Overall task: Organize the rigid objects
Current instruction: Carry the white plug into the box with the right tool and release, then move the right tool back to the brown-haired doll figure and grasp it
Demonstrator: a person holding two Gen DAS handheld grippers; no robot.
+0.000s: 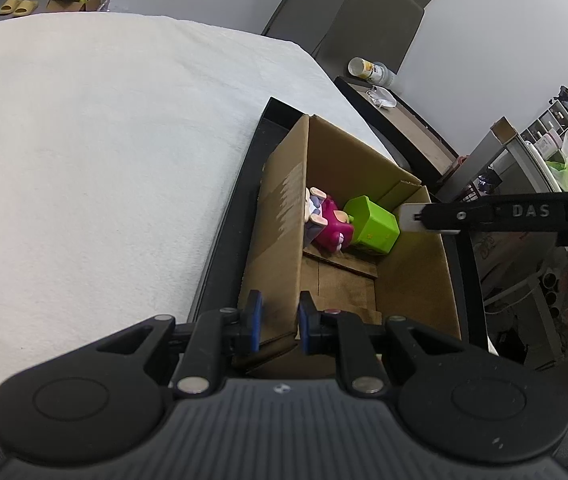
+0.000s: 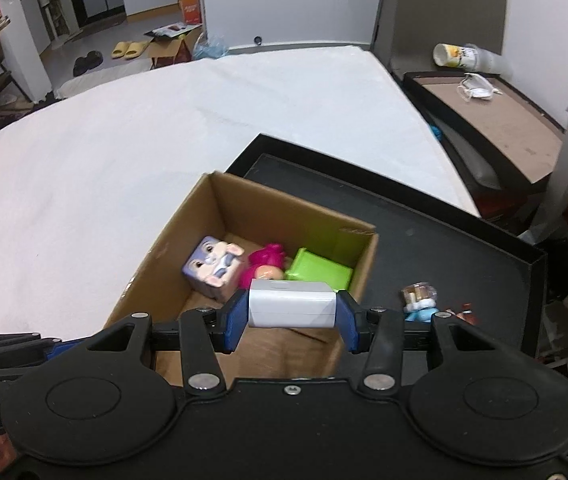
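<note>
- A wide white cloth-covered table (image 2: 163, 152) fills most of both views; a shallow black tray (image 2: 424, 236) lies on its right part.
- A cardboard box (image 2: 151, 276) stands open in the tray, against its left side.
- Inside the box, at the far end: a grey rabbit-face cube (image 2: 211, 266), a magenta toy (image 2: 265, 258) and a green block (image 2: 320, 272), packed close together.
- The right gripper (image 2: 291, 316) hangs over the box, its blue pads clamped on a white rectangular block (image 2: 290, 306).
- The left gripper (image 1: 279, 320) straddles the box's near left wall, jaws narrowly parted; whether the pads press the cardboard, I cannot tell.
- A small blue-and-white figurine (image 2: 420, 300) lies on the tray just right of the box.
- Beyond the table: white walls, a dark side table with a lying bottle (image 2: 460, 56), and yellow slippers (image 2: 129, 49) on the floor.
</note>
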